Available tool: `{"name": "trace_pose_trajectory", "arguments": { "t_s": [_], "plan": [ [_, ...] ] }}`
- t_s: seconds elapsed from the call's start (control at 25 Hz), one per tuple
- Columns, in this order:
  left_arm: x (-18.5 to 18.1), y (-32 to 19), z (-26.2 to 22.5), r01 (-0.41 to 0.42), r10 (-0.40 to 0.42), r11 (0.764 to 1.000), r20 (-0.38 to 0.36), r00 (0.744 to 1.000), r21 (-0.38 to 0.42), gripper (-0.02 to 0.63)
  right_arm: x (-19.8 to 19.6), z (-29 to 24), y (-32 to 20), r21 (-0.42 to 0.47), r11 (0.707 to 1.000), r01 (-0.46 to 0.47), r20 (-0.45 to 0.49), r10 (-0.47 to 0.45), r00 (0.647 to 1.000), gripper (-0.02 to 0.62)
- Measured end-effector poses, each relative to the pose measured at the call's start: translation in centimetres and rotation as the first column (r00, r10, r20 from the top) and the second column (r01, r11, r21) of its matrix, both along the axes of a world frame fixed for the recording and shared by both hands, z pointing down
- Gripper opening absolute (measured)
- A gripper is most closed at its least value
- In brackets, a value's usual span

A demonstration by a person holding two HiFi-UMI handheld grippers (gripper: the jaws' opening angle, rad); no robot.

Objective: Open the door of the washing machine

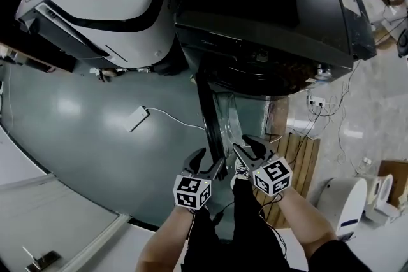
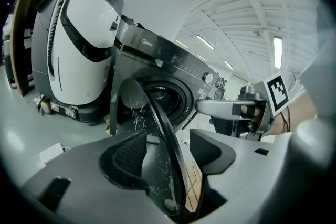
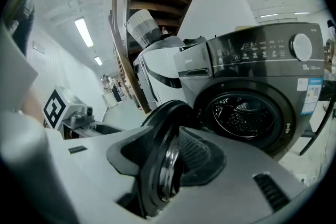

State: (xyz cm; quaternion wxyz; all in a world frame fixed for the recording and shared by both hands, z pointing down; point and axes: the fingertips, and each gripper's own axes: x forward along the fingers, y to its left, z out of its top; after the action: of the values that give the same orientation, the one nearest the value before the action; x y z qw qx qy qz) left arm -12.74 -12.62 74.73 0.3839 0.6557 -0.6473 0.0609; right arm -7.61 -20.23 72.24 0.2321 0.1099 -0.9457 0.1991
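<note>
The dark front-loading washing machine stands at the top of the head view. Its round glass door is swung out towards me, edge-on, and the drum opening is exposed. My right gripper has the door's black rim between its pads, which press on it. My left gripper straddles the same rim lower down. The glass bulges against its left pad, while floor shows in a gap at the right pad. The right gripper also shows in the left gripper view.
A big white and black machine stands left of the washer. A white adapter with a cable lies on the grey floor. A wooden pallet, a power strip and white appliances are on the right.
</note>
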Motion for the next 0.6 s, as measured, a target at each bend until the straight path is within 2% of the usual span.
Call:
{"name": "trace_pose_trajectory", "arguments": {
  "t_s": [0.28,0.6],
  "plan": [
    [-3.0,3.3,0.3,0.054,-0.054,0.998,0.010,0.999,-0.015,0.264,-2.8,-0.4,2.8,-0.005,1.000,0.015,0.008,-0.015,1.000,0.163],
    [-8.4,5.8,0.6,0.116,-0.114,0.993,0.056,0.992,-0.028,0.264,-6.0,-0.6,4.8,-0.014,1.000,0.018,0.023,-0.017,1.000,0.161]
  ]
}}
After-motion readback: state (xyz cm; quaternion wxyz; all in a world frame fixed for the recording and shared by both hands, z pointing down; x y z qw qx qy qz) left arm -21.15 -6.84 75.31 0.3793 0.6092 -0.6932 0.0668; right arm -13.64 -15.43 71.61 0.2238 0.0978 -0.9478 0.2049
